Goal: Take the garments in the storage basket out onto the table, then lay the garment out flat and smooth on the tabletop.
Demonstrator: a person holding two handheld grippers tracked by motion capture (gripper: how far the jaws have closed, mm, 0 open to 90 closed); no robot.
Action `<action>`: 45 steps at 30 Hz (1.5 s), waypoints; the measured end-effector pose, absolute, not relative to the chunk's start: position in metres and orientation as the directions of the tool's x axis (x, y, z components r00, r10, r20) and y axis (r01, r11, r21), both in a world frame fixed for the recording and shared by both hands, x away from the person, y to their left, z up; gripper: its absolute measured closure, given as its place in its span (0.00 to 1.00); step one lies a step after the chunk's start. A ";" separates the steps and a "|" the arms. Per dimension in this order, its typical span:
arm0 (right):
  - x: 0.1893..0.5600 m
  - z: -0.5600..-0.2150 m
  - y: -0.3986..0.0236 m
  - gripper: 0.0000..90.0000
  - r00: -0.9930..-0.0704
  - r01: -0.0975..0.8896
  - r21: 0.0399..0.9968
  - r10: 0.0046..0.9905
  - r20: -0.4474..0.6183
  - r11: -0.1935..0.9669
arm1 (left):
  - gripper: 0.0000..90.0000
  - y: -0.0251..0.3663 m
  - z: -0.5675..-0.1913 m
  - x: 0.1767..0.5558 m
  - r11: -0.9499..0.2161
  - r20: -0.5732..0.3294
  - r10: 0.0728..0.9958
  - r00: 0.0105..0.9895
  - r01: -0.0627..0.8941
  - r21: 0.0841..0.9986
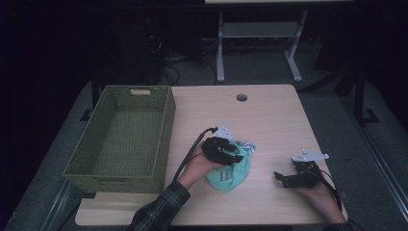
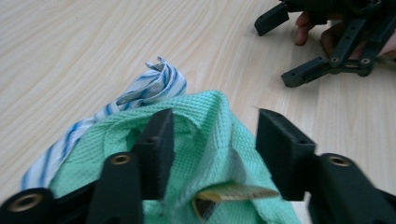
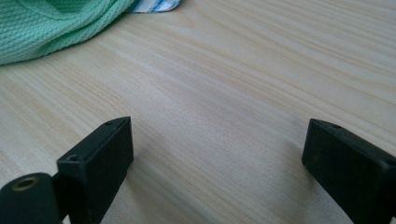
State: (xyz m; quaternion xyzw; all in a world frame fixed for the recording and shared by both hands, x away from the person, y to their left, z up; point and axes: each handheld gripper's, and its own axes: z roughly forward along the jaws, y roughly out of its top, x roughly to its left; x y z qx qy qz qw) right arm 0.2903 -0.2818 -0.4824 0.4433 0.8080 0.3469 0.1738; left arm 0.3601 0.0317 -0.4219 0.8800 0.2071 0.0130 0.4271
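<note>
We see a pale wooden desk (image 1: pixel 269 120) with a round cable hole (image 1: pixel 241 97) near its far edge, filling the middle of the high view. At the left of that view a large green woven rectangular basket (image 1: pixel 166 120) with a handle slot in its far wall stands on the desk's left edge; we see nothing inside it.

Just below the centre of the high view lies a mint-green waffle-knit cloth (image 1: pixel 235 174), bunched into a mound on the desk. A white cloth with blue stripes (image 1: pixel 246 146) lies twisted against its far side, touching it; in the left gripper view it sticks out at upper left of the green mound. A small tan label (image 2: pixel 238 192) is sewn on the green cloth near the bottom of the left gripper view, and dark print shows on the cloth in the high view, but we cannot read either.

The left claw (image 1: pixel 226 150) sits over the top of the green cloth. Its jaws stand apart with a fold of green cloth rising between them, and the pads are not pressing it: released.

The right claw (image 1: pixel 285 177) rests at lower right of the high view, well apart from the cloths, its jaws spread wide over bare wood, released as well.
</note>
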 end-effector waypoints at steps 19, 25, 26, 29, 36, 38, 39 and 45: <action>0.290 -0.482 -0.282 0.10 -0.546 0.596 0.715 0.837 0.027 0.366 | 0.66 0.081 -0.413 0.332 -0.545 -0.076 0.459 0.885 0.348 0.763; 0.290 -0.482 -0.282 0.10 -0.546 0.596 0.715 0.837 0.027 0.366 | 0.87 0.090 -0.425 0.324 -0.573 -0.073 0.490 0.869 0.384 0.724; 0.290 -0.482 -0.281 0.10 -0.546 0.595 0.715 0.837 0.027 0.366 | 0.90 0.091 -0.427 0.323 -0.576 -0.076 0.496 0.865 0.393 0.717; 0.290 -0.482 -0.281 0.10 -0.549 0.594 0.715 0.835 0.026 0.368 | 0.96 0.093 -0.435 0.320 -0.602 -0.065 0.505 0.861 0.406 0.688; 0.289 -0.480 -0.281 0.16 -0.549 0.600 0.708 0.836 0.026 0.372 | 0.99 0.090 -0.452 0.320 -0.659 -0.044 0.501 0.864 0.414 0.628; 0.289 -0.478 -0.280 0.16 -0.554 0.599 0.707 0.832 0.028 0.376 | 0.99 0.089 -0.456 0.321 -0.663 -0.046 0.505 0.862 0.421 0.619; 0.289 -0.477 -0.279 0.17 -0.553 0.602 0.705 0.833 0.030 0.375 | 0.99 0.089 -0.458 0.322 -0.671 -0.044 0.501 0.865 0.419 0.612; 0.294 -0.465 -0.271 0.22 -0.579 0.577 0.726 0.815 0.040 0.374 | 0.99 0.090 -0.458 0.322 -0.669 -0.051 0.499 0.865 0.422 0.611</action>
